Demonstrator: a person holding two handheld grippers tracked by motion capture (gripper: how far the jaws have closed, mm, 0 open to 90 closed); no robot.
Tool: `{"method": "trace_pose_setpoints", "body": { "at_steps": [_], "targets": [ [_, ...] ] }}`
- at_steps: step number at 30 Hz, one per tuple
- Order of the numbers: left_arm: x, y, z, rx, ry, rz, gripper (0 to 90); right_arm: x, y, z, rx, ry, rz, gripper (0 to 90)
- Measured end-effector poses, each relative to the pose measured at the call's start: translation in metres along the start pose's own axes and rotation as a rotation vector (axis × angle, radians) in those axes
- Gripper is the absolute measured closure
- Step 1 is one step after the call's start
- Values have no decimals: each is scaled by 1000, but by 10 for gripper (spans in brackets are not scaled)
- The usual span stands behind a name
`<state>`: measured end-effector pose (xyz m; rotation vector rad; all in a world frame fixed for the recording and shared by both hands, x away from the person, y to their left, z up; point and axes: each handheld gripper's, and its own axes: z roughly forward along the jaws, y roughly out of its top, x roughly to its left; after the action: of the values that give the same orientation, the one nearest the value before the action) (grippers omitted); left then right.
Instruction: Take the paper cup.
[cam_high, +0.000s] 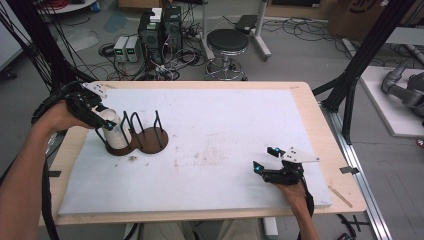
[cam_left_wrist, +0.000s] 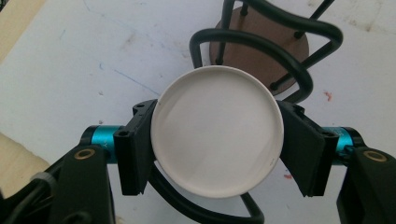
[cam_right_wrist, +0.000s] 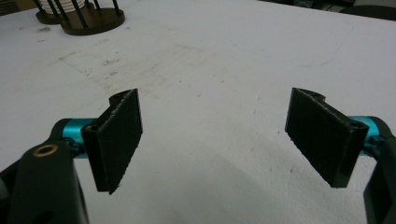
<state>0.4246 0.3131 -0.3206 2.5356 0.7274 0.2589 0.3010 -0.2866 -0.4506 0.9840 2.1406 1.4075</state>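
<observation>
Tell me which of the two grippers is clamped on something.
The left gripper, at the wire rack: its pads press both sides of the white cup. The right gripper rests on the table, jaws wide apart with nothing between them.

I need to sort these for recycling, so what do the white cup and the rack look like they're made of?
Cup: probably matte ceramic or plastic; smooth, dull white, thick rim. Rack: bent black rods, likely coated metal wire, standing on brown round bases that look like wood or fibreboard, unglossed.
</observation>
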Motion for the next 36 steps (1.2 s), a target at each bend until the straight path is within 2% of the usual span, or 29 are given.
{"method": "trace_pose_setpoints", "body": {
  "at_steps": [3, 10, 24, 27, 36],
  "targets": [
    [-1, 5, -5, -2, 2, 9, 341, 0, 0, 0, 2, -1, -3, 193],
    [-2, 12, -19, -25, 16, 1, 345, 0, 0, 0, -1, 0, -5, 193],
    [-8, 20, -62, -106, 65, -1, 358, 0, 0, -1, -4, -1, -6, 193],
    [-11, 21, -69, -120, 61, 1, 358, 1, 0, -1, -2, 1, -1, 193],
    [-15, 22, -79, -130, 68, 7, 358, 0, 0, -1, -3, -1, -6, 193]
  ]
}}
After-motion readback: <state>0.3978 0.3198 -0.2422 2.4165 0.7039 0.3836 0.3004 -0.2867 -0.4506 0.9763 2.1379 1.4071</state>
